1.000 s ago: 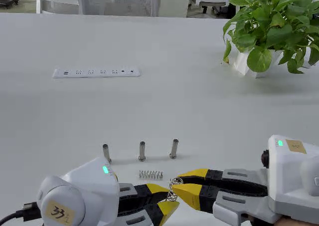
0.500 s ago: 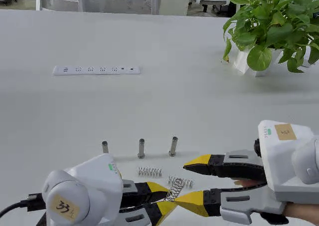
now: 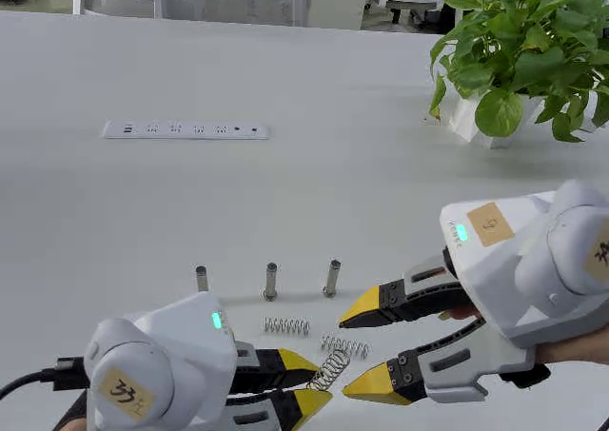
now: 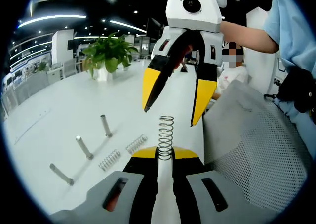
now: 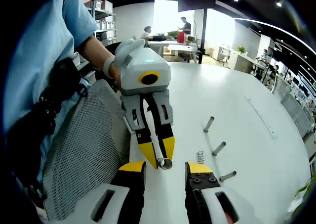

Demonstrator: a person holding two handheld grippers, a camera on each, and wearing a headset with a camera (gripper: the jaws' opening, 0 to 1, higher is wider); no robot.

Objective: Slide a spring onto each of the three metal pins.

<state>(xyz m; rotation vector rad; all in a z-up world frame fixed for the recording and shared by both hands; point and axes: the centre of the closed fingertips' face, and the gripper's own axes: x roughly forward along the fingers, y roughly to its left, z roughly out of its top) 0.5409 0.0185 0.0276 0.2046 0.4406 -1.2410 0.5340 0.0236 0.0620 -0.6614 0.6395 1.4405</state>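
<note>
Three metal pins stand bare in a row on the white table: left (image 3: 202,279), middle (image 3: 271,281), right (image 3: 332,278). My left gripper (image 3: 317,382) at the bottom is shut on the end of one spring (image 3: 330,367), which sticks out upright from its jaws (image 4: 166,135). Two more springs (image 3: 286,326) (image 3: 344,345) lie flat just in front of the pins. My right gripper (image 3: 364,347) hovers open to the right, its yellow tips spread on either side of the held spring (image 5: 165,163) without touching it. The left gripper view shows the pins (image 4: 84,147) off to the left.
A white power strip (image 3: 186,129) lies far back on the left. At the back right stands a potted plant (image 3: 514,50). A mesh chair back (image 4: 256,150) is close behind the table's near edge. Bare table (image 3: 314,193) stretches beyond the pins.
My right gripper has opened, let go of the spring, and drawn back up and to the right. The left gripper keeps hold of the spring.
</note>
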